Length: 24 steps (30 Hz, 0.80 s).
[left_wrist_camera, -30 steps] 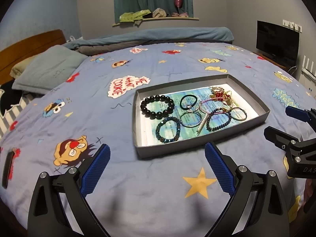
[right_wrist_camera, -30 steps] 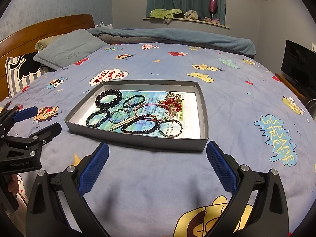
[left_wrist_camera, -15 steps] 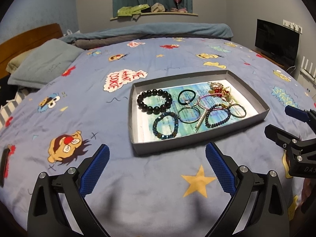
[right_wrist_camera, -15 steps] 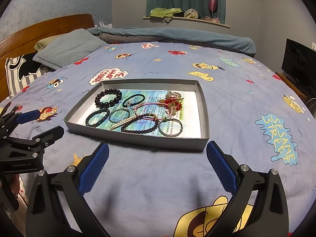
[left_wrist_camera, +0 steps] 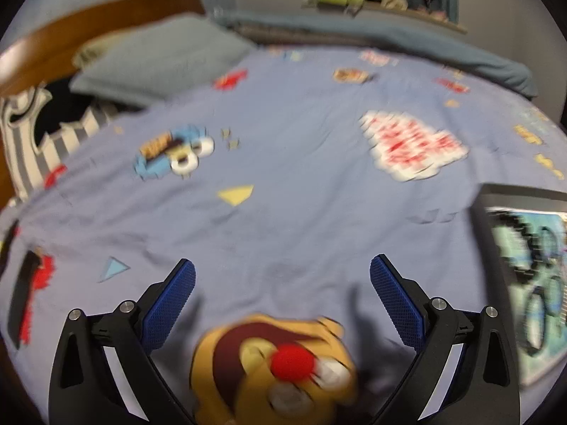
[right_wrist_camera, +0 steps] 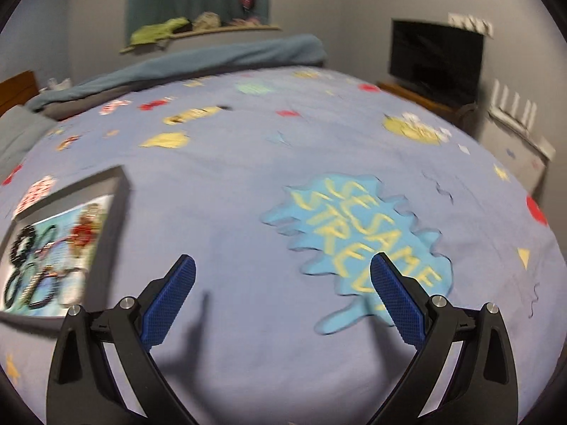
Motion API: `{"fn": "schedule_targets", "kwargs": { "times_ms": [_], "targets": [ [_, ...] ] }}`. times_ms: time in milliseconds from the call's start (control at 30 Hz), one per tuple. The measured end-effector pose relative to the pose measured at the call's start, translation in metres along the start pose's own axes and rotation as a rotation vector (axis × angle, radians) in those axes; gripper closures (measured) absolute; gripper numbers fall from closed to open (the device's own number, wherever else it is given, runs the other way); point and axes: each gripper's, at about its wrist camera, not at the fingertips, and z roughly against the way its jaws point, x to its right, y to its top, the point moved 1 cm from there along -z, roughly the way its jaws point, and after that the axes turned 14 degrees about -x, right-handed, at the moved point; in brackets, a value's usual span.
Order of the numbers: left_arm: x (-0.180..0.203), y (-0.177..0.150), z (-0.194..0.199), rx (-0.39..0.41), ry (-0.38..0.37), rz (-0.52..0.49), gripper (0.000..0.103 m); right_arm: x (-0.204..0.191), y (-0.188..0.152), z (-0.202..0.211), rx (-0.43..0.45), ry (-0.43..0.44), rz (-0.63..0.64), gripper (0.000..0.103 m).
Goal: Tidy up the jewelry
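Observation:
A shallow grey tray (right_wrist_camera: 118, 194) with a printed paper liner lies on the bed, at the left edge of the right wrist view. It holds several bracelets, among them black bead bracelets (right_wrist_camera: 23, 248) and a red and gold ornament (right_wrist_camera: 85, 232). The same tray (left_wrist_camera: 490, 219) shows blurred at the right edge of the left wrist view. My left gripper (left_wrist_camera: 282, 276) is open over bare bedspread, well left of the tray. My right gripper (right_wrist_camera: 282, 274) is open over bedspread to the right of the tray. Neither holds anything.
A blue cartoon bedspread (left_wrist_camera: 301, 212) covers the bed. Pillows (left_wrist_camera: 159, 60) and a wooden headboard (left_wrist_camera: 88, 17) lie at the far left. A rolled blanket (right_wrist_camera: 198, 60) runs along the far edge. A TV (right_wrist_camera: 436, 60) stands on a unit at the right.
Both grippers have swung outward from the tray, the left one to the left and the right one to the right. The tray has slid to the edge of each view. Both stay open.

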Motion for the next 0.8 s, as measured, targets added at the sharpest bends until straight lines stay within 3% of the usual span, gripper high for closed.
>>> {"fn": "schedule_targets", "kwargs": {
  "times_ms": [67, 133, 233, 400, 800],
  "targets": [
    [-0.003, 0.005, -0.029, -0.107, -0.048, -0.009, 0.005, 0.001, -0.002, -0.007, -0.020, 0.008, -0.003, 0.006],
    [-0.006, 0.003, -0.043, -0.161, -0.083, 0.000, 0.004, -0.004, -0.007, -0.014, -0.045, 0.007, 0.012, 0.006],
    [-0.011, -0.001, -0.041, -0.128, -0.107, 0.017, 0.004, -0.005, -0.012, -0.019, -0.066, 0.014, 0.032, 0.006],
    [-0.008, -0.003, -0.042, -0.134, -0.061, -0.007, 0.004, -0.001, -0.010, -0.025, -0.081, 0.045, 0.020, 0.006],
    [-0.005, -0.001, -0.044, -0.135, -0.056, -0.006, 0.004, -0.008, -0.010, -0.036, -0.062, -0.003, 0.047, 0.005]
  ]
}}
